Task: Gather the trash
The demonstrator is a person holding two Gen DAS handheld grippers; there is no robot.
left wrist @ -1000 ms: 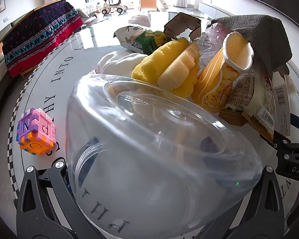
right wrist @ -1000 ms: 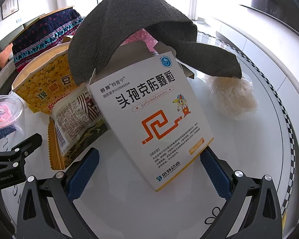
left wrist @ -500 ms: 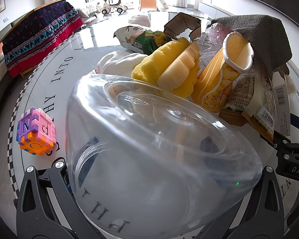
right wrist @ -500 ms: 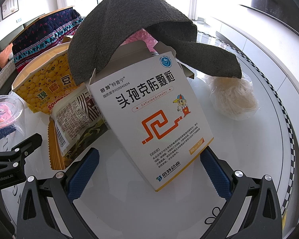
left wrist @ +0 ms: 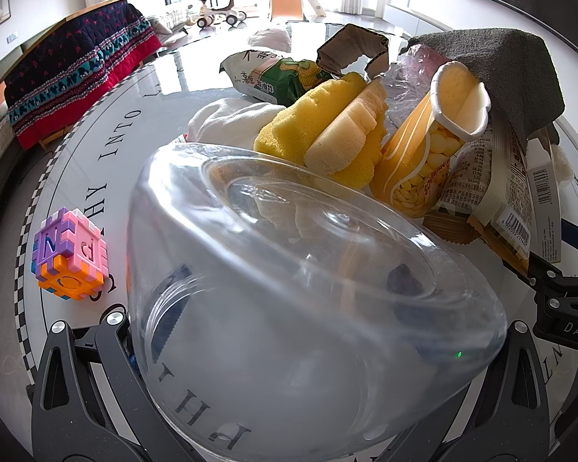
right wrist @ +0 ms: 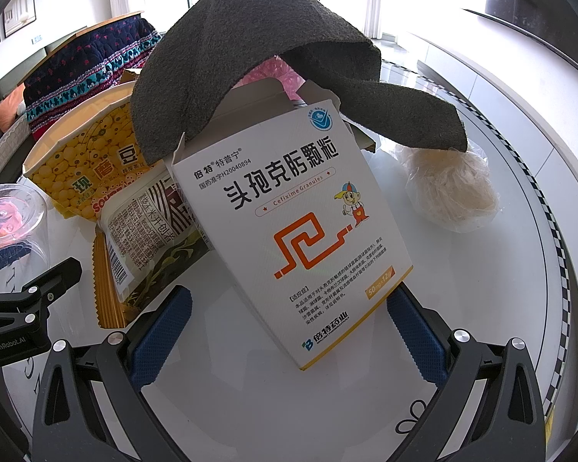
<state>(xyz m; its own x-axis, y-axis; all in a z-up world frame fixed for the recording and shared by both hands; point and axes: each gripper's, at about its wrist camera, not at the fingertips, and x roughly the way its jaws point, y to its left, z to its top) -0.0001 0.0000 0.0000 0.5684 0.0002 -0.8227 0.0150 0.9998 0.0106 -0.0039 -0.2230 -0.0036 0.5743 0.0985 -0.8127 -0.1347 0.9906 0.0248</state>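
**Clear cup in left tongs, medicine box between right tongs**

Left wrist view: left tongs (left wrist: pixel 289 346) clamped on a clear plastic cup (left wrist: pixel 308 288), tipped on its side and filling most of the frame. Beyond it, heaped on the white counter (left wrist: pixel 108 177): yellow sponge (left wrist: pixel 327 134), flattened yellow paper cup (left wrist: pixel 427 154), green snack packet (left wrist: pixel 277 75), torn cardboard piece (left wrist: pixel 352 48), white cloth (left wrist: pixel 231 123), barcoded wrapper (left wrist: pixel 497 192). Off to the left, well apart from the heap, a pink and purple puzzle cube (left wrist: pixel 69 254). At far right edge, part of the other tool only.

Right wrist view: right tongs (right wrist: pixel 285 319) apart, blue pads (right wrist: pixel 162 331) either side of a white medicine box (right wrist: pixel 293 223) leaning on the heap; right pad seemingly at the box's corner, left pad clear of it. Dark grey cloth (right wrist: pixel 258 57) draped over the box's open top. Seen here only: box's printed face, crumpled plastic bag (right wrist: pixel 451 188) to the right, pink bubble wrap (right wrist: pixel 273 75) under the cloth. Puzzle cube seen only through the clear cup at left edge.
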